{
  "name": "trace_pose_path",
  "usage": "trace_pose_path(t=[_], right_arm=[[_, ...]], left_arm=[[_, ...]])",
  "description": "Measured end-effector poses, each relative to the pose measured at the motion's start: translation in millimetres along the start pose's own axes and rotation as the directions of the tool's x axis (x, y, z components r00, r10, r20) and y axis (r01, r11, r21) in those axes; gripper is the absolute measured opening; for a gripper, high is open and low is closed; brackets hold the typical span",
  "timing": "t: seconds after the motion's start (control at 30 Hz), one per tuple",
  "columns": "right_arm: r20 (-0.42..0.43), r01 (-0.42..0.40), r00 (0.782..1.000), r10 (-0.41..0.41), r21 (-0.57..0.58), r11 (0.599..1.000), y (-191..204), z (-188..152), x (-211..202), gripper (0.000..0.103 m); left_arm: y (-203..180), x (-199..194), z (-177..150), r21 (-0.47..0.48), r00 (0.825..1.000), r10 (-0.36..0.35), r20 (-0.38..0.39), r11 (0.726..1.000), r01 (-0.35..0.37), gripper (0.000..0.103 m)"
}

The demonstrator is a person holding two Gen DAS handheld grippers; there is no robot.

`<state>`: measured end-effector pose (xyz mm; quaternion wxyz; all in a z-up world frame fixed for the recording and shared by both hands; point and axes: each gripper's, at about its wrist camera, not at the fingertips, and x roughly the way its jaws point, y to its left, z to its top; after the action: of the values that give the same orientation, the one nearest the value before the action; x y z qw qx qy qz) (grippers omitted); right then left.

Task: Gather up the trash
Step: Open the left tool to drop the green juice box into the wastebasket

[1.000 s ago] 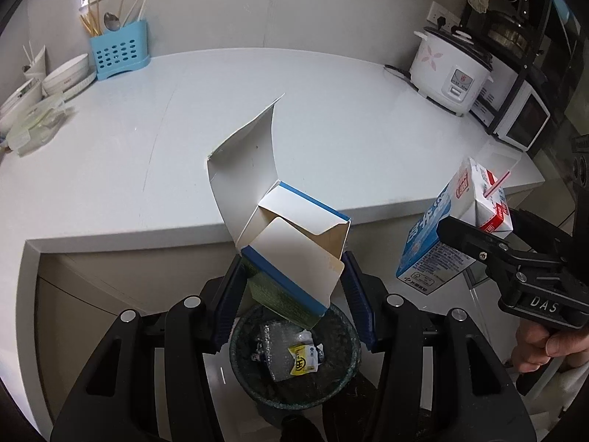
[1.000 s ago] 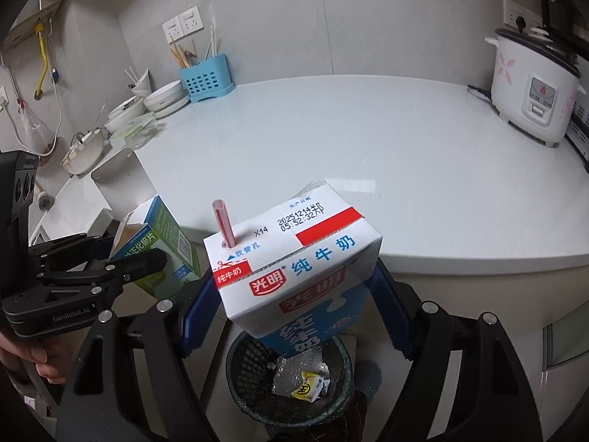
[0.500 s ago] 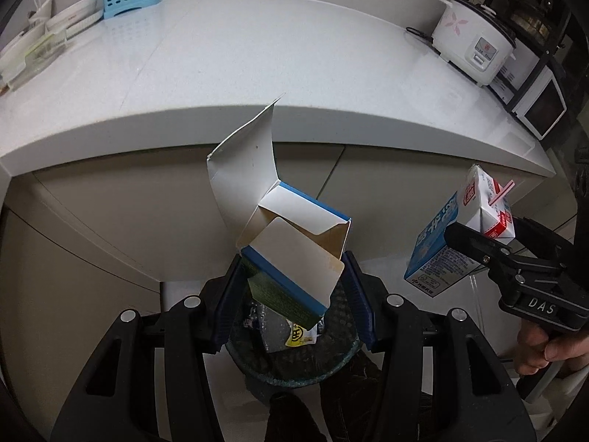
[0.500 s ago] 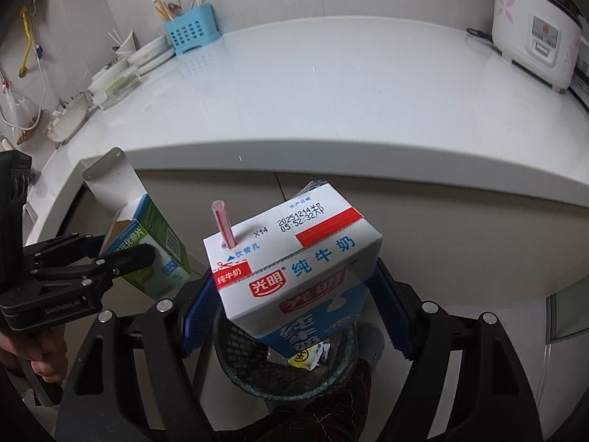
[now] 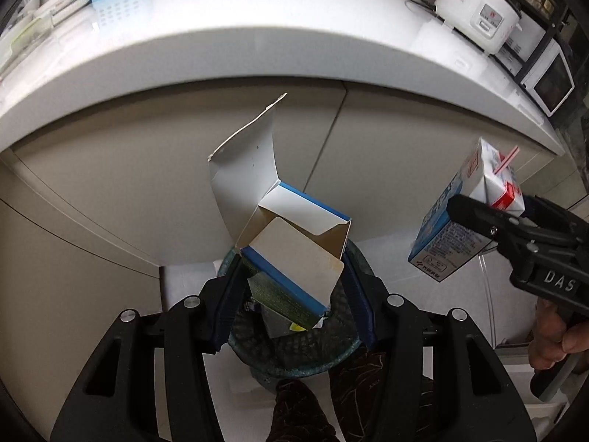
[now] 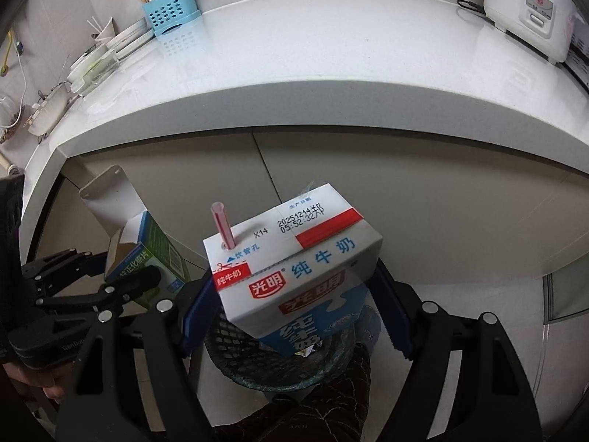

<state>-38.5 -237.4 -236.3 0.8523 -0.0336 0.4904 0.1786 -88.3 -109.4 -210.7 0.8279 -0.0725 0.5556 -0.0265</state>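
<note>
Now the dropping step is in hand: the opened cardboard box [image 5: 294, 258] is clamped in the left claw [image 5: 291, 291] and the milk carton [image 6: 294, 272] in the right claw [image 6: 294, 316], both held above the mesh bin [image 5: 294, 346] below the worktop [image 5: 257, 33] edge. Next, each claw must be opened over the bin's mouth.

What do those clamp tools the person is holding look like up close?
Each hand-held gripper is a matte black frame with silver screw heads and two fingers lined with blue pads. The right hand-held gripper bears white letters "DAS" on its side; the left hand-held gripper has faint lettering too small to read. No cables show. Dark patterned clothing shows below.
</note>
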Motion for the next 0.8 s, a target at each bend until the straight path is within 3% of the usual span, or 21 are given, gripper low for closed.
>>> trace_pose_path(t=[0.37, 0.53, 0.8], right_arm=[[-0.029, 0.004, 1.000, -0.004, 0.015, 1.000, -11.6, 0.8, 4.8, 0.074], [-0.027, 0.007, 1.000, -0.006, 0.018, 1.000, -15.4, 2.7, 4.5, 0.074], [-0.008, -0.006, 1.000, 0.006, 0.016, 1.000, -11.0, 4.7, 1.4, 0.074]], left_arm=[[-1.8, 20.6, -11.3, 0.014, 0.999, -0.017, -0.046, 1.000, 0.017, 0.057], [-2.2, 19.4, -9.7, 0.011, 0.999, -0.018, -0.026, 1.000, 0.019, 0.073], [11.8, 10.5, -8.5, -0.023, 1.000, -0.009, -0.001, 1.000, 0.009, 0.087]])
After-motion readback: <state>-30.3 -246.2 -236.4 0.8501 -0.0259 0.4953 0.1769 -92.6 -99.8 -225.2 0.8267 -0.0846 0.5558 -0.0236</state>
